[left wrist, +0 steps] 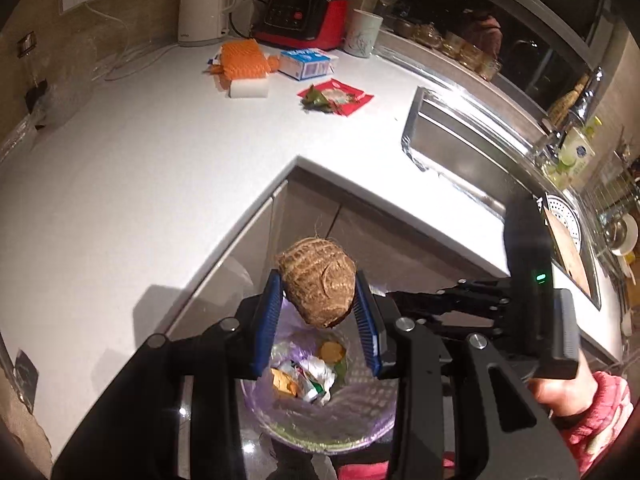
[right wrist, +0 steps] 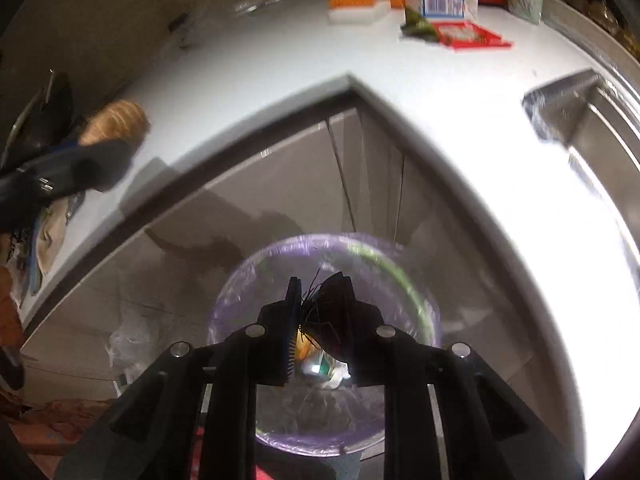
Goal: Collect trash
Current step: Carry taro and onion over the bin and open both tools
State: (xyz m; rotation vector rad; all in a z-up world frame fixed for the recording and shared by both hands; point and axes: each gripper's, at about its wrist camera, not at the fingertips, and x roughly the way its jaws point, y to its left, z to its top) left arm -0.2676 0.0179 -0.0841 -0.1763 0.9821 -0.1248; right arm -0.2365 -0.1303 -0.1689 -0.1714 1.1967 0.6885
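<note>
In the left wrist view my left gripper [left wrist: 318,280] is shut on a brown hairy taro root [left wrist: 320,292], pinched between the blue pads. It hangs above a bin lined with a purple bag [left wrist: 280,420] that holds wrappers and scraps. In the right wrist view my right gripper [right wrist: 320,280] is shut on a dark scrap with thin stringy fibres [right wrist: 332,312], directly over the same bin [right wrist: 240,280]. The taro [right wrist: 116,122] shows blurred at the far left of that view. On the white counter [left wrist: 140,160] lie an orange foam net [left wrist: 244,58], a blue-and-white carton [left wrist: 306,64] and a red wrapper [left wrist: 340,96].
The bin stands on the floor in the inner corner of the L-shaped counter, against grey cabinet doors [right wrist: 280,184]. A steel sink [left wrist: 460,148] lies to the right. A white kettle [left wrist: 204,4], a red blender [left wrist: 304,8] and a mug [left wrist: 362,32] line the back wall. A hand in a pink sleeve [left wrist: 560,392] holds the right tool.
</note>
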